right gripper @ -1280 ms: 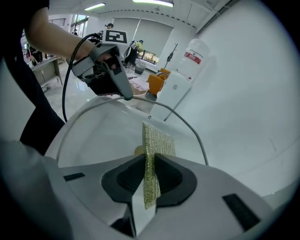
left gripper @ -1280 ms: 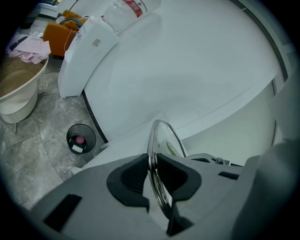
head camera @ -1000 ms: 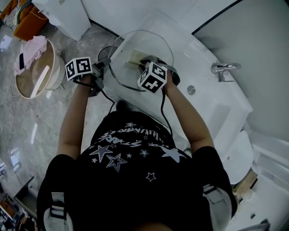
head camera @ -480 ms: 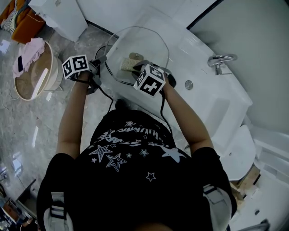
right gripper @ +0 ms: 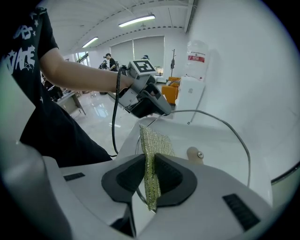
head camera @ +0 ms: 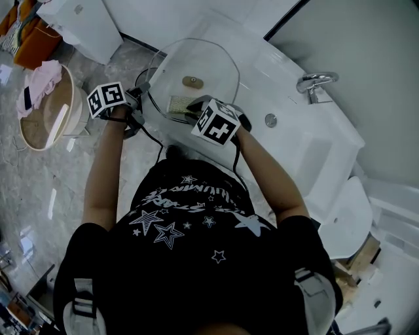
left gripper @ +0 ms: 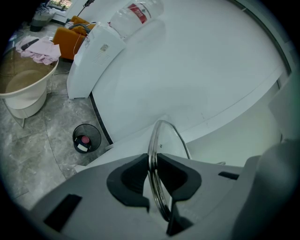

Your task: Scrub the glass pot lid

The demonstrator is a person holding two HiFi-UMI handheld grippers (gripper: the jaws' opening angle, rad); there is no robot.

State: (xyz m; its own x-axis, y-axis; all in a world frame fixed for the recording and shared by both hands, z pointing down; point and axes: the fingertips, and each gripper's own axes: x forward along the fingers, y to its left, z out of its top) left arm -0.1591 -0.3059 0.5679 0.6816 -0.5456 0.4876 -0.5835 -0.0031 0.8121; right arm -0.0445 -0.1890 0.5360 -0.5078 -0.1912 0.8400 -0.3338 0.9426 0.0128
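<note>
The glass pot lid (head camera: 203,62) stands tilted over the white basin, its brown knob (head camera: 192,82) showing through the glass. My left gripper (head camera: 145,91) is shut on the lid's metal rim (left gripper: 153,150) at the left edge, and the rim runs straight between the black pads (left gripper: 129,180). My right gripper (head camera: 191,108) is shut on a yellow-green scouring pad (right gripper: 151,145), which lies flat against the glass below the knob (right gripper: 193,153). In the right gripper view the left gripper (right gripper: 157,110) holds the far rim of the lid (right gripper: 225,136).
A chrome faucet (head camera: 313,84) stands at the right of the white sink counter (head camera: 308,150). On the floor at the left are a round table with a pink cloth (head camera: 42,108), a white cabinet (head camera: 78,26) and a black bin (left gripper: 86,138). A water bottle (left gripper: 136,11) stands on the cabinet.
The right gripper has drawn the scouring pad down the glass toward the lid's near edge, uncovering the knob. The left gripper keeps its hold on the rim.
</note>
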